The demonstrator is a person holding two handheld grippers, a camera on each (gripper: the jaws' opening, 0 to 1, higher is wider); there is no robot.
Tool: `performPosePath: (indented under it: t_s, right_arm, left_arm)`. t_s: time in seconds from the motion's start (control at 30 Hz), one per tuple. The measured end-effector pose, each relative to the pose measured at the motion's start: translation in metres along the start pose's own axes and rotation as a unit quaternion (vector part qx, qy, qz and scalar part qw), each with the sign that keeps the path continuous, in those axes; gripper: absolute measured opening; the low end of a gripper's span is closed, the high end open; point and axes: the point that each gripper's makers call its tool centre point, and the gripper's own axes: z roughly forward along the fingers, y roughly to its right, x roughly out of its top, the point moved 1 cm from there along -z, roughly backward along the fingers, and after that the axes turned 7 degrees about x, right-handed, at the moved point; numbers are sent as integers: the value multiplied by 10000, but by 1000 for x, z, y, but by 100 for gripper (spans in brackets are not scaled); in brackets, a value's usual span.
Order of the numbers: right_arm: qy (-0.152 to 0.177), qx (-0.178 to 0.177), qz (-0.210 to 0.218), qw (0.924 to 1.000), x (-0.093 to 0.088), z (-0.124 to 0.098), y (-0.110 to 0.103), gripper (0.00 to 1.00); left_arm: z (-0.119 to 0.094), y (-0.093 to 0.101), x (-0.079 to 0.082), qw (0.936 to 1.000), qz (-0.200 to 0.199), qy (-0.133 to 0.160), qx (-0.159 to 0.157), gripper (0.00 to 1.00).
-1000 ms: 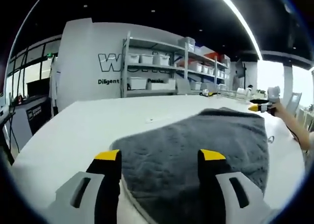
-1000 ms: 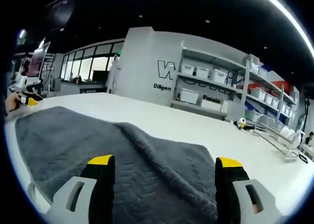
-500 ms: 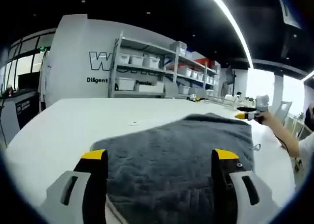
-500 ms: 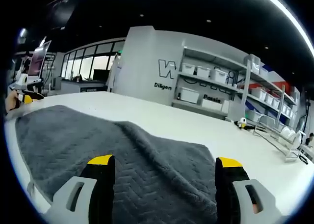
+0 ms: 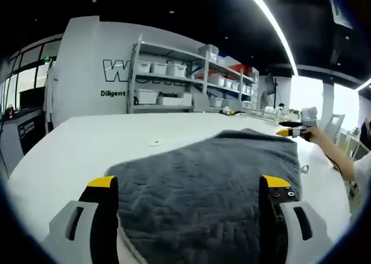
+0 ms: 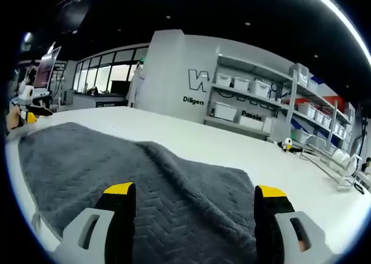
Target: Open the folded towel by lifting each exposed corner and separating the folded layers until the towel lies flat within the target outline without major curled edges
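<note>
A dark grey towel [image 5: 214,177] with a herringbone weave lies spread on the white table [image 5: 93,142]. In the right gripper view the towel [image 6: 127,171] has a raised fold ridge running across its middle. My left gripper [image 5: 188,183] is open low over the towel's near edge, one jaw on each side, nothing held. My right gripper [image 6: 194,190] is open too, just above the towel's other end. The right gripper [image 5: 293,131] appears at the towel's far right corner in the left gripper view. At the far left of the right gripper view, the left gripper [image 6: 26,114] can be seen.
Metal shelving with white bins [image 5: 174,84] stands against the wall behind the table. A wire rack [image 6: 333,154] sits at the table's far right. A person's forearm [image 5: 339,160] reaches in at right. Bare table surrounds the towel.
The left gripper's jaws have spread wider and its view has shifted slightly over the towel. The right gripper view is almost unchanged. The towel lies as before.
</note>
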Motion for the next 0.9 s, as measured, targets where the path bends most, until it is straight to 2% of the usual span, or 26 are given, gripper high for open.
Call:
performPosePath:
  t_s: [0.4, 0.9]
  right_arm:
    - [-9, 1, 1, 10000, 0, 1, 1, 85]
    - [-19, -3, -4, 10000, -1, 1, 1, 85]
  left_arm:
    - [0, -6, -3, 9998, 118, -51, 155, 99]
    - [0, -9, -3, 9996, 149, -83, 206, 99]
